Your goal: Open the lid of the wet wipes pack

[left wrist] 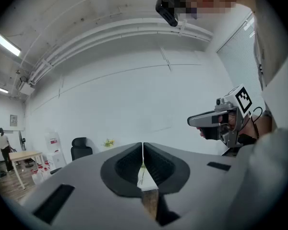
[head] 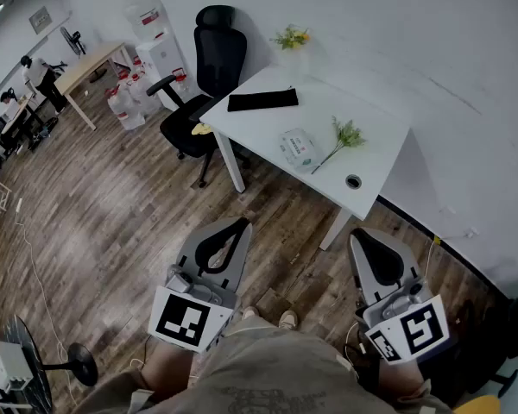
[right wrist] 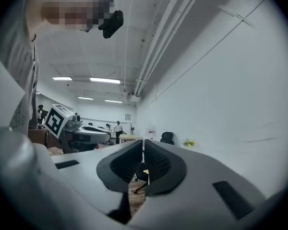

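While the wet wipes pack (head: 299,147) lies untouched, left gripper (left wrist: 142,150) and right gripper (right wrist: 143,147) show jaws pressed together, empty.

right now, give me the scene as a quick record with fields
table: white rectangular table, some way ahead of the person
wipes: pale wet wipes pack, flat on the table, lid state too small to tell
also on table: green leafy sprig; black flat rectangular pad
chair: black office chair beside the table
left gripper: jaws together, empty
right gripper: jaws together, empty
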